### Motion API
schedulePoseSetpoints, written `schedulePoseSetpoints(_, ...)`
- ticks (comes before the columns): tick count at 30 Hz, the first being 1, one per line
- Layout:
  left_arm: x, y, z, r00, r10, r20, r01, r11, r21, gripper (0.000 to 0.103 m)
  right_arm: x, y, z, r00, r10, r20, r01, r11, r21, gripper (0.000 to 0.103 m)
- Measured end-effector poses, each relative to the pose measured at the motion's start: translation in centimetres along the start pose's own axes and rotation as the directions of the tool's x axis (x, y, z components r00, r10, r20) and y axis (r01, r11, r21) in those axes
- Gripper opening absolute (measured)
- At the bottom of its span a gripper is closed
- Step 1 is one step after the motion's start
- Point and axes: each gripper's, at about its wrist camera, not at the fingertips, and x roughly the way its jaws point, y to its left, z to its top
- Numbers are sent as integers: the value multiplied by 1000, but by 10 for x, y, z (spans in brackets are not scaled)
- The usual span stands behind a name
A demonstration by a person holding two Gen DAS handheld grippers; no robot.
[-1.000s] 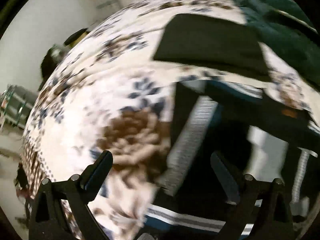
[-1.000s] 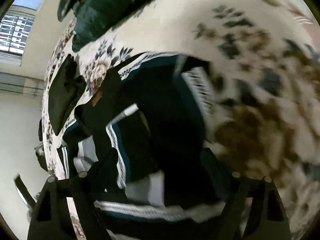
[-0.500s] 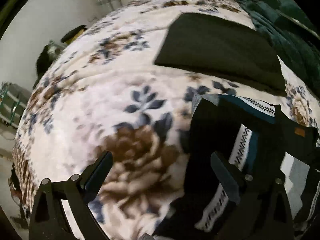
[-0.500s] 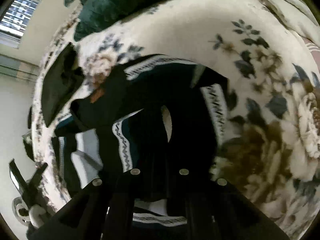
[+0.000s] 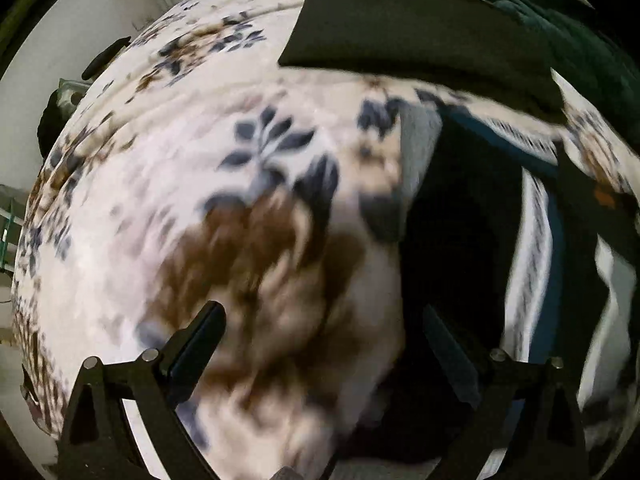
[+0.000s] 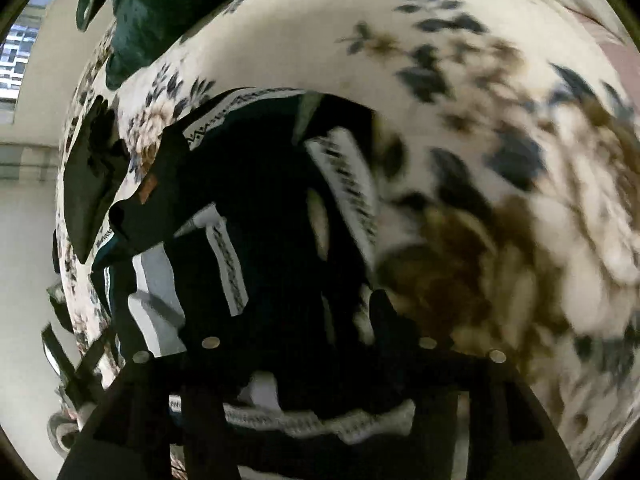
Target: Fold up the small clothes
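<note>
Underneath everything lies the floral blanket, cream with brown blooms and dark blue leaves, filling most of both my wrist views. Much of it is smeared with motion blur. Next in size is the dark green bedding bunched at the far edge of the blanket, and just in front of it a flat, dark folded cloth with a straight near edge.

My task piece is the dark striped garment, black and teal with white patterned bands and a small orange tag. It lies crumpled on the blanket, between the folded cloth and my tools. In the left view it sits off to the right side of the frame; in the right view it fills the lower middle and runs under my fingers.

My left gripper hangs over the blanket with its fingers spread wide and nothing between them, the right finger in front of the garment's edge. My right gripper sits against the garment; its fingers are lost in dark fabric, so I cannot tell whether they are gripping.
</note>
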Motion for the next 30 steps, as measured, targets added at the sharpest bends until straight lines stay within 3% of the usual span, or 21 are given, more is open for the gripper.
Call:
schedulePoseSetpoints(7,-79,-2,-101,999,33,4,-33,998,62,100,-44,-42,-67,998,13,-67,-12,1000,8,56)
schedulePoseSetpoints(12,-126,-47,-156,999,-51,-10,52,994,92,100,-89,-59,-103,993,-47,-108,42,998,-49,56)
schedulePoseSetpoints(16,-144,-102,-189,990,-134,-45,139,982,125,100,-129,-65,-108,993,-66,-99,59,996,-74,60)
schedulePoseSetpoints(22,-149,-199,-239,974,-185,-132,201,972,119,100,-150,-65,-62,990,-114,-86,98,980,-171,62)
schedulePoseSetpoints(27,-141,-296,-295,959,-201,-199,230,964,135,100,-112,-58,6,990,-83,-114,48,957,-287,62)
schedulePoseSetpoints(30,-127,-344,-322,957,-175,-232,216,962,169,100,-78,-45,43,988,-61,-139,5,929,-371,62)
